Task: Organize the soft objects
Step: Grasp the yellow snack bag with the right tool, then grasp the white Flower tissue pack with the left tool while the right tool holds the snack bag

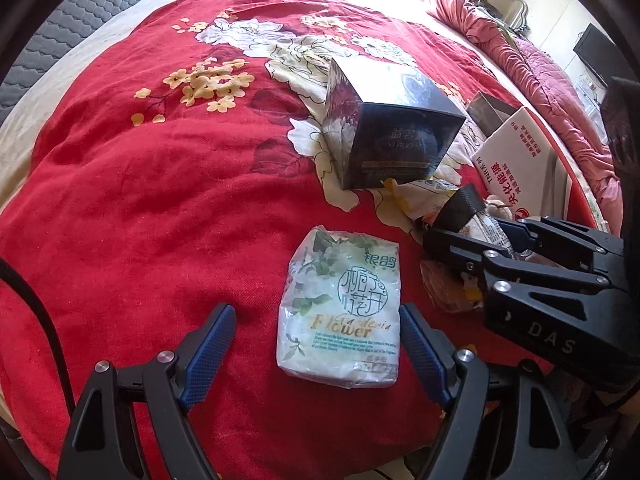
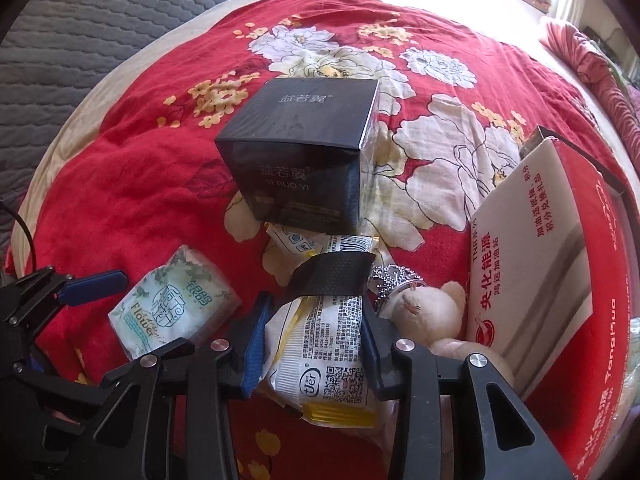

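Note:
A white and yellow wipes packet (image 2: 320,356) lies on the red floral blanket (image 2: 132,184); a black textured strip (image 2: 332,276) lies across its far end. My right gripper (image 2: 314,342) is shut on this packet, a pad pressed against each side. In the left wrist view the right gripper (image 1: 484,234) sits low at the right over that pile. A pale green tissue pack (image 1: 340,312) lies flat between the wide-apart pads of my left gripper (image 1: 316,348), which is open. A cream plush bear (image 2: 428,312) with a silver tiara (image 2: 394,280) lies just right of the packet.
A black shiny box (image 2: 300,160) stands beyond the packet, with another small packet (image 2: 296,240) at its foot. A white and red tissue carton (image 2: 532,280) leans at the right. A pink quilt (image 1: 532,68) is bunched at the far right, and grey quilted fabric (image 1: 80,20) lies at the far left.

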`<state>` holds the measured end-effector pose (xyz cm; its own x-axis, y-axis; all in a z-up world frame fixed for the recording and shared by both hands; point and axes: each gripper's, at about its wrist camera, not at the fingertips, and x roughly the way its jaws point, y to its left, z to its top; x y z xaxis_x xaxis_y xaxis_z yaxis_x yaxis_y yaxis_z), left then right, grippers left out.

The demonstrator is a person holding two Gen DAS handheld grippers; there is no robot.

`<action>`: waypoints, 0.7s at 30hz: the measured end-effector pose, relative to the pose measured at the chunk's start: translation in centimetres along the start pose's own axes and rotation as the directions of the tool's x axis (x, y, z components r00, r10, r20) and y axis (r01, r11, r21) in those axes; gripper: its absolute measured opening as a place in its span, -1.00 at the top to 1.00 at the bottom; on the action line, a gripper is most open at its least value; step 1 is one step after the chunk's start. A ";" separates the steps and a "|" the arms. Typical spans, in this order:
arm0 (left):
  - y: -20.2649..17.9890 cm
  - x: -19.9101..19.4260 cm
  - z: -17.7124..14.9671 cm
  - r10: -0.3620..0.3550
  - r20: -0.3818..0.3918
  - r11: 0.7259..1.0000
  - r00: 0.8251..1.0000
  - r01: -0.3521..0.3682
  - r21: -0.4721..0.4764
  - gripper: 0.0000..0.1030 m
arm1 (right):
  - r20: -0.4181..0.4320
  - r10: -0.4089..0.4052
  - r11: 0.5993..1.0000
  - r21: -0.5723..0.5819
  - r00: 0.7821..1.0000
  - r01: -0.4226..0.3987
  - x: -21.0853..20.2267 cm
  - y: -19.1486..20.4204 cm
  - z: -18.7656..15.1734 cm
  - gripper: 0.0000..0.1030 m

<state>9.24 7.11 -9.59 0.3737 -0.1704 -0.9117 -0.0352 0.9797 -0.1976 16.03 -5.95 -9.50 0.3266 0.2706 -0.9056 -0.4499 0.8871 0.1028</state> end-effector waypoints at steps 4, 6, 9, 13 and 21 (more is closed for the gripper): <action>-0.4 0.6 0.2 -0.005 -0.002 1.000 1.000 0.005 0.004 -0.44 | 0.025 0.042 0.999 0.034 0.999 -0.043 -0.9 -0.5 -0.3 0.22; -0.6 0.7 0.3 -0.009 0.008 1.000 1.000 0.009 0.015 -0.29 | 0.036 0.059 0.997 0.042 0.998 -0.060 -1.3 -0.5 -0.4 0.23; -0.9 0.8 0.3 -0.037 0.023 0.999 0.999 0.037 0.026 0.03 | 0.060 0.087 0.994 0.056 0.994 -0.090 -2.2 -0.5 -0.5 0.23; -1.3 0.6 0.3 -0.059 0.048 0.998 0.997 0.057 0.041 0.13 | 0.084 0.091 0.994 0.054 0.992 -0.096 -3.3 -0.2 -0.8 0.22; -2.4 -3.2 -0.4 -0.094 0.148 0.996 0.984 0.091 0.025 0.13 | 0.171 0.110 0.991 0.060 0.979 -0.122 -7.0 -0.6 -1.3 0.23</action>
<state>7.77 5.24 -6.30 0.5088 -0.2439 -0.8256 0.0217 0.9624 -0.2709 12.97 -8.84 -3.76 0.4129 0.4265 -0.8048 -0.4358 0.8684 0.2367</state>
